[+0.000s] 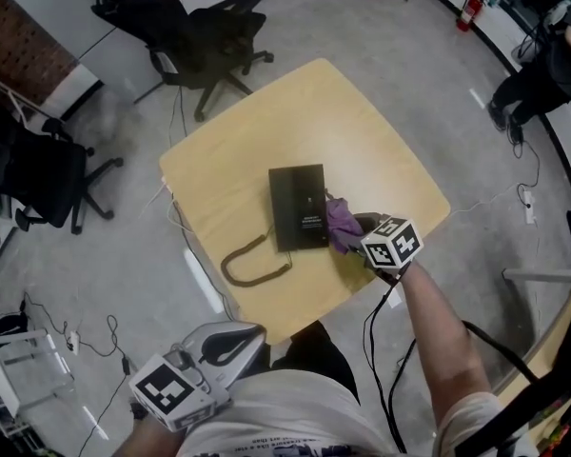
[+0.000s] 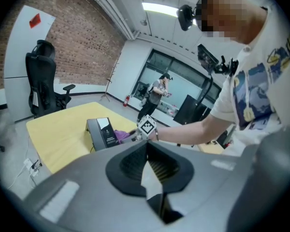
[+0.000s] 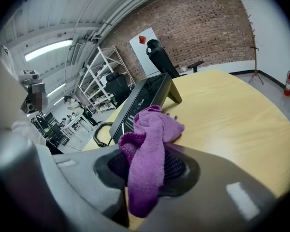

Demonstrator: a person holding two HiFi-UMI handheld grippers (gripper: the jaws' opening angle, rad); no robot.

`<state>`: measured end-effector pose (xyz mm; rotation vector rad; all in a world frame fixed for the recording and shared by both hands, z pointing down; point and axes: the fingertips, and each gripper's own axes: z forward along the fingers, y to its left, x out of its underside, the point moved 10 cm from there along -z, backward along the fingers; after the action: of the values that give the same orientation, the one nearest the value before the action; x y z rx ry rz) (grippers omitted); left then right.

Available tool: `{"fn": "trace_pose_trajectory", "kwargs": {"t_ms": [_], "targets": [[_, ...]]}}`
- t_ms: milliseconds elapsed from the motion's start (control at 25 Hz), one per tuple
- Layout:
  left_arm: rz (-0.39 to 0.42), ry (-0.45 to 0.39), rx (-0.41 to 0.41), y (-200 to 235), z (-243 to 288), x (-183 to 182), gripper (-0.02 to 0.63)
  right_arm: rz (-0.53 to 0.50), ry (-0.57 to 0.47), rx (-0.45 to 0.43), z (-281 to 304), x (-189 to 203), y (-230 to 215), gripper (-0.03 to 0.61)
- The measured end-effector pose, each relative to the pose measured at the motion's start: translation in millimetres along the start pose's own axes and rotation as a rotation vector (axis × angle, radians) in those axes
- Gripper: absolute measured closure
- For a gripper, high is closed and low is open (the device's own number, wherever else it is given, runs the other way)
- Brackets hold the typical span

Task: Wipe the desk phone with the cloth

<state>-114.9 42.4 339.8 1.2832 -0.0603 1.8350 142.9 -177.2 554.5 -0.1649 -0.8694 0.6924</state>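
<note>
- The cloth (image 3: 147, 144) looked soft, light and limp. It was purple with a fluffy surface, and it was bunched into thick folds with one end hanging down.
- I judge that such a cloth would bend around edges easily and would not scratch. It could slip out if only a thin corner were pinched, so a thick fold is the better place to hold it.
- The right gripper (image 3: 145, 178) had its jaws clamped on the middle of the cloth. The free front part of the cloth lay on the table (image 1: 390, 150), touching or just beside the right edge of the desk phone (image 1: 298, 208).
- The desk phone was a flat, dark rectangle with a sloped face propped on a stand at the back. It stood near the middle of the yellow wooden table.
- It appeared rigid and rather light, so I think hard pushing could slide it. Its face looked smooth, with small markings that I could not read.
- A dark cord (image 1: 252, 260) ran in a loop from the phone's left side toward the near table edge.
- The left gripper (image 2: 152, 178) was held low, well apart from the table, with its jaws together and nothing between them.
</note>
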Motion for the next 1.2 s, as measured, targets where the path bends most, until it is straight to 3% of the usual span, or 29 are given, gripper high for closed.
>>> {"fn": "trace_pose_trajectory", "kwargs": {"t_ms": [1000, 1200], "targets": [[0.022, -0.050, 0.151, 36, -63, 28, 0.611, 0.089, 0.171, 0.263, -11, 47, 68, 0.454], [0.030, -0.048, 0.179, 43, -74, 32, 0.611, 0.120, 0.156, 0.255, -13, 44, 99, 0.454]]}}
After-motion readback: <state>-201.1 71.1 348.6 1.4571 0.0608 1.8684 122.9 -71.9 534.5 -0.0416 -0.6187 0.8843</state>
